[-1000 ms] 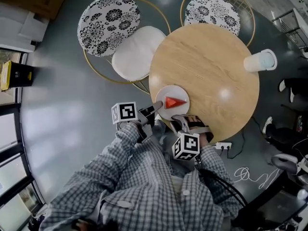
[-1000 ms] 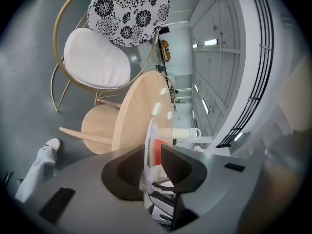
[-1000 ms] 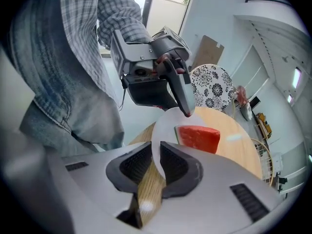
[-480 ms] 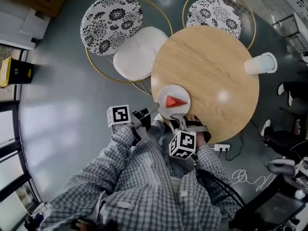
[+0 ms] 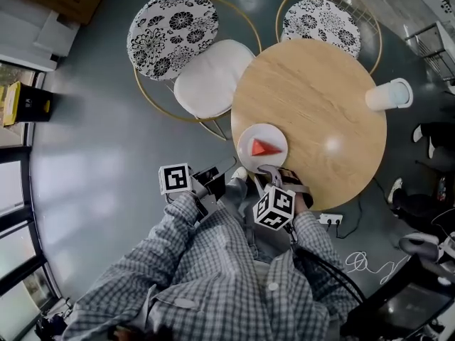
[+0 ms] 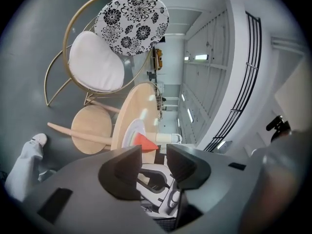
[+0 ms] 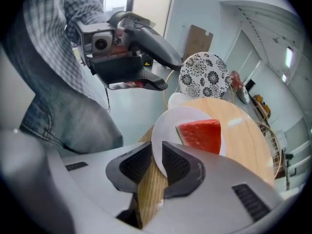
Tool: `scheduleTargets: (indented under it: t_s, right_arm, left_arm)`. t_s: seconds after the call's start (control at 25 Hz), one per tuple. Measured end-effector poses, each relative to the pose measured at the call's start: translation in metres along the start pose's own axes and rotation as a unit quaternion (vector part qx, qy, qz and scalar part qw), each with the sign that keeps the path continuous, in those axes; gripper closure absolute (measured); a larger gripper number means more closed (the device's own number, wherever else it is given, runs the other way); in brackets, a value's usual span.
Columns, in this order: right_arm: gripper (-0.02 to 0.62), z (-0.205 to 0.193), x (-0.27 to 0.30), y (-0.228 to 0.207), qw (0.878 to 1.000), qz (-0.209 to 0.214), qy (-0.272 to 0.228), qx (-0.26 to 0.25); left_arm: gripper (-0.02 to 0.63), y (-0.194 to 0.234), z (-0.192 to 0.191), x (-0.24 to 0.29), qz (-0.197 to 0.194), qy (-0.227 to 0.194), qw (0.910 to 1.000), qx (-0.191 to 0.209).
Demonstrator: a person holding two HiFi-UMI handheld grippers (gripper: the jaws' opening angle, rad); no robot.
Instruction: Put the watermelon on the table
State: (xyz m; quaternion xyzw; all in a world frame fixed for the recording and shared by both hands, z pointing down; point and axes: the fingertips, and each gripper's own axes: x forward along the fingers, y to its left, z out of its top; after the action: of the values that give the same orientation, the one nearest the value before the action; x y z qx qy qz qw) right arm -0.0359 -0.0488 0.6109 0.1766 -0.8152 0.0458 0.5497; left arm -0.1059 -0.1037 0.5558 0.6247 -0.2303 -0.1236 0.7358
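A red wedge of watermelon (image 5: 266, 148) lies on a white plate (image 5: 250, 139) at the near edge of the round wooden table (image 5: 313, 98). My right gripper (image 5: 269, 172) points steeply down at the plate's near rim. In the right gripper view the plate (image 7: 168, 126) runs into the narrow gap of the right gripper (image 7: 157, 155), which is shut on it, with the watermelon (image 7: 201, 135) just beyond. My left gripper (image 5: 226, 172) hangs off the table to the plate's left, apart from it. The left gripper (image 6: 154, 155) is open and holds nothing, and the watermelon (image 6: 145, 141) shows ahead.
A white cup (image 5: 387, 92) stands at the table's far right edge. Two gold-framed chairs with floral backs (image 5: 170, 30) (image 5: 320, 20) stand behind the table, one with a white cushion (image 5: 213, 77). A power strip (image 5: 328, 219) and cables lie on the floor at right.
My left gripper let go of the plate's left rim, opened, and drew back off the table edge. The right gripper stayed at the plate's near rim.
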Motion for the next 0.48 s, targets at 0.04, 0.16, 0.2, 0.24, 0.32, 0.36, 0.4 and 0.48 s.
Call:
scheduleTargets:
  t_s: [0.04,0.16,0.2,0.24,0.32,0.36,0.4,0.48]
  right_arm:
    - [0.535,0.002,-0.001,0.000,0.999,0.008,-0.012,0.029]
    - [0.535,0.009,-0.009,-0.003,0.989,0.031,-0.056,0.132]
    - [0.535,0.012,-0.013,-0.005,0.983,0.032,-0.072,0.164]
    - [0.535,0.014,-0.018,-0.009,0.976,0.031,-0.088,0.194]
    - [0.535,0.017,-0.030,-0.018,0.961,0.025,-0.122,0.248]
    - [0.535,0.017,-0.036,-0.023,0.953,0.022,-0.138,0.268]
    - [0.535,0.015,-0.042,-0.028,0.946,0.017,-0.151,0.287]
    - [0.537,0.007,-0.056,-0.038,0.933,-0.008,-0.162,0.322]
  left_arm:
    - [0.440,-0.009,0.001,0.000,-0.020,-0.007,0.9998,-0.002]
    - [0.470,-0.026,0.004,-0.002,-0.057,-0.026,0.9980,-0.005]
    - [0.496,-0.029,0.003,-0.003,-0.059,-0.030,0.9978,-0.001]
    - [0.526,-0.032,0.003,-0.004,-0.061,-0.033,0.9976,0.004]
    - [0.564,-0.038,0.001,-0.004,-0.065,-0.041,0.9969,0.016]
    - [0.578,-0.041,-0.001,-0.003,-0.067,-0.045,0.9965,0.024]
    - [0.591,-0.043,-0.003,-0.002,-0.067,-0.048,0.9961,0.031]
    - [0.598,-0.047,-0.008,0.001,-0.066,-0.051,0.9955,0.044]
